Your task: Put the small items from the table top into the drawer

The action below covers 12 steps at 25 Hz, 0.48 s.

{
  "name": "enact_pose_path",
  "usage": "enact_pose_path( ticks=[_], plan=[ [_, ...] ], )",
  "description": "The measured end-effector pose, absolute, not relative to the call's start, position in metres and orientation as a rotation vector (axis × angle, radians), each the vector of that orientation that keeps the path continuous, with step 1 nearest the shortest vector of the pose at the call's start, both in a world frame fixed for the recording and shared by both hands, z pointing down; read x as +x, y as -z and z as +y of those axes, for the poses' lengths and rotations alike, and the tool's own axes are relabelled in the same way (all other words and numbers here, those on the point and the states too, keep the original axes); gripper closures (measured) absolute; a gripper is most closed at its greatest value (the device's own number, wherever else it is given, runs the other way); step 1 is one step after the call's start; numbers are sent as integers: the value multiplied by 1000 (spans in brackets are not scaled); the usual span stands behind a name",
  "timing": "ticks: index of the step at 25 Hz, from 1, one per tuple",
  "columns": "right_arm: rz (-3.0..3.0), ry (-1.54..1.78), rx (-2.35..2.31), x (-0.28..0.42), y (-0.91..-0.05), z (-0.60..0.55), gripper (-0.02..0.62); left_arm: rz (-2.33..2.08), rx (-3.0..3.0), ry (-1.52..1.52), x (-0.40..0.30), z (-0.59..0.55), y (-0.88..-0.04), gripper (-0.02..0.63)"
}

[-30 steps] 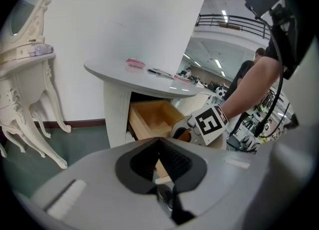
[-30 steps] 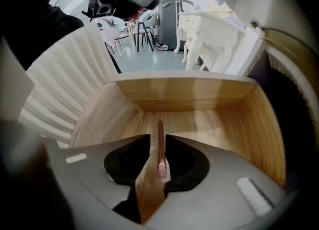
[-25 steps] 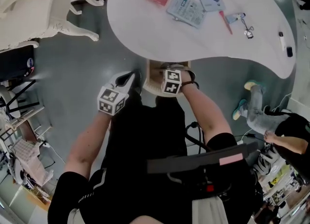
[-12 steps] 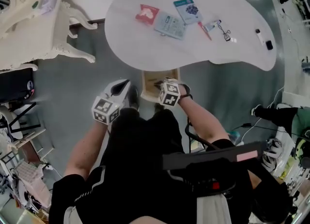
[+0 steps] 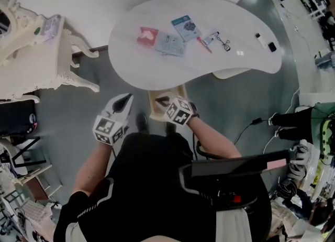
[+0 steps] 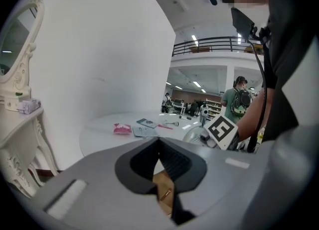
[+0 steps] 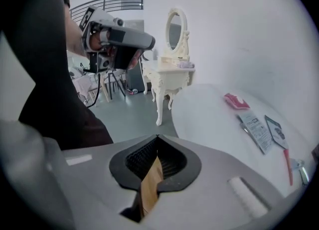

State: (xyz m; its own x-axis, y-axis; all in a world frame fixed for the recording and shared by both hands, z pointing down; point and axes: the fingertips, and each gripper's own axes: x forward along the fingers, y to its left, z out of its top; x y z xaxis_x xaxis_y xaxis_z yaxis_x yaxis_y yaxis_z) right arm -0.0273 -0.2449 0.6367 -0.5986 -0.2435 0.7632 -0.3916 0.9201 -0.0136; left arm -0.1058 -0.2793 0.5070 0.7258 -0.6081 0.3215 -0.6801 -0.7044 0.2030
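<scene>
From the head view we are looking down on a grey floor and a white, bean-shaped table (image 5: pixel 157 65) set against a pale wall. The small things are all lying on the far part of its top. A red packet (image 5: pixel 147 35), a grey packet (image 5: pixel 170 44), a blue packet (image 5: pixel 186 28) and a red pen (image 5: pixel 204 44) are strung out from left to right. The drawer (image 5: pixel 152 107) is standing open under the near edge. The right gripper (image 5: pixel 160 100) is hanging over it, and the left gripper (image 5: pixel 126 98) is just beside it, over the floor. Both are sitting well short of the row, which is lying ahead of them across the tabletop.

In the left gripper view we are seeing its jaws meeting at the tips with nothing between them; drawer wood is showing through the gap behind. The red packet (image 6: pixel 121 129) is lying ahead and a little to the left.

In the right gripper view the jaws have just been closing and are touching at the tips, gripping nothing — only drawer wood is showing behind them. The packets are lying ahead and to the right, the grey one (image 7: pixel 256 129) with its long edge slanting across the view. We are judging the right gripper nearer to the grey packet, blue packet and pen, and the two grippers about level for the red one — either would need to open before reaching forward.
</scene>
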Motion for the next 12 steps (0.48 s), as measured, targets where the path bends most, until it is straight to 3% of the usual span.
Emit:
enact_pose_path(
  ticks=[12],
  plan=[
    [-2494, -245, 733, -30, -510, -274, 592, -1052, 2669, -166, -96, -296, -449, 607]
  ],
)
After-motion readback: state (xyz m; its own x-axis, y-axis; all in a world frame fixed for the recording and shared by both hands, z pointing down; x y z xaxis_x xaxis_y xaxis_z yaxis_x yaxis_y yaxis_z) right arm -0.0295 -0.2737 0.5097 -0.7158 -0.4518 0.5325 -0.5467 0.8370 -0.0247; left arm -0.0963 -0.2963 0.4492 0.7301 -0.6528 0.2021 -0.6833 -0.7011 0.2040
